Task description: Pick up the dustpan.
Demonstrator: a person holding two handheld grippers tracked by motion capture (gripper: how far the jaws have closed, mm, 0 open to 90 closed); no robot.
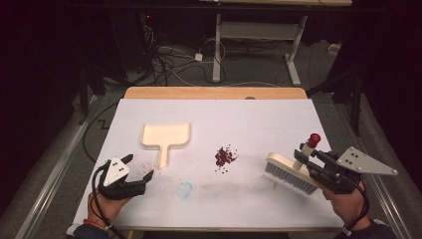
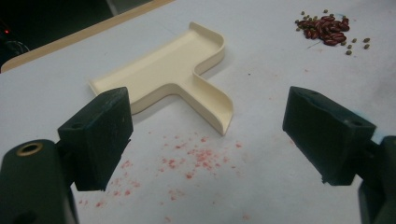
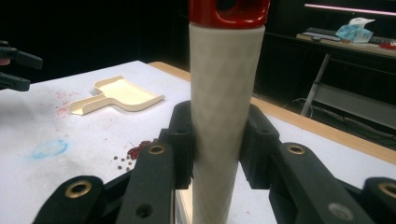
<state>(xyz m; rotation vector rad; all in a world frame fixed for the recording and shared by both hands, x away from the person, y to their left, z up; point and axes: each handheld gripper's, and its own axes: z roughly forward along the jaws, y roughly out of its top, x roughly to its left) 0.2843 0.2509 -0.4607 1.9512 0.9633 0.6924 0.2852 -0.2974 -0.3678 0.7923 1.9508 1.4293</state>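
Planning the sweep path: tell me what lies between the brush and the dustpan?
The pile of red beans lies between the brush and the dustpan on the white table, seen in the high view.

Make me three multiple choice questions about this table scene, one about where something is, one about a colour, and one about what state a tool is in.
1. Where does the pile of beans lie?
A. inside the dustpan
B. on the white table between the dustpan and the brush
C. on the floor

2. What colour is the cap on the end of the brush handle?
A. red
B. blue
C. green

3. What state is the left tool in?
A. shut on the dustpan handle
B. shut on the brush
C. open, holding nothing

Answers:
1 B: the high view shows the beans on the bare table, right of the dustpan and left of the brush.
2 A: the cap above the pale handle is red.
3 C: the left tool has its jaws wide apart, short of the dustpan.
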